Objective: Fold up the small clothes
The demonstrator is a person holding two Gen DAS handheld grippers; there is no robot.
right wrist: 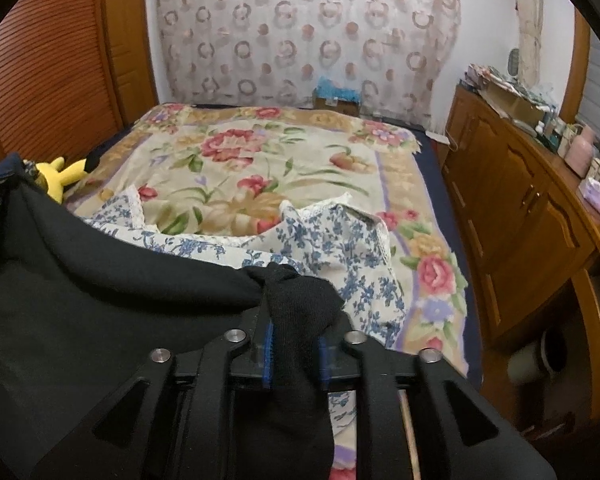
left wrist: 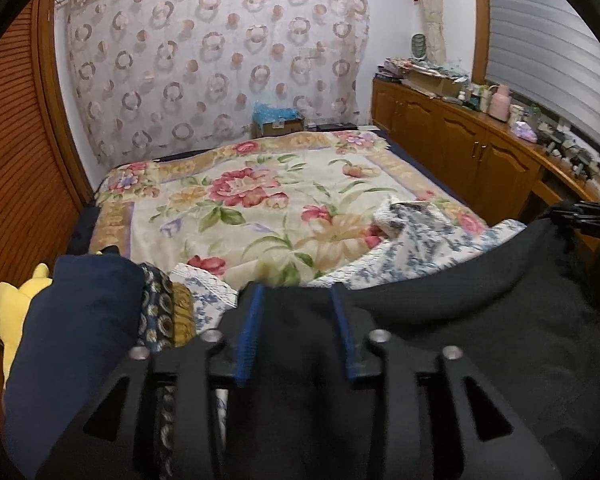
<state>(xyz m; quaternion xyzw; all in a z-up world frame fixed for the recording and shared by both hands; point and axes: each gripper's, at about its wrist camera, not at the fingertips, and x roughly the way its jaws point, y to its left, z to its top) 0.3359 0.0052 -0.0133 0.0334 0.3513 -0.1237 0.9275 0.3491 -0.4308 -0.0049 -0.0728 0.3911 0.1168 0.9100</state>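
Flowery bed (left wrist: 260,208); black garment (left wrist: 480,280) between both loosened jaws, left gripper (left wrist: 298,292) and right gripper (right wrist: 294,312). Probably releasing; next, regrip.

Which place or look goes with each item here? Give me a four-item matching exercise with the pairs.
Items:
1. black garment
2. yellow plush toy
3. blue-and-white floral cloth
4. pink jug

Descriptions:
A. on the wooden cabinet top
B. crumpled on the flowered blanket, lace-edged
C. at the bed's left edge, by the slatted door
D. its edge lying between both grippers' blue pads

Pairs: 1-D, 2-C, 3-B, 4-A
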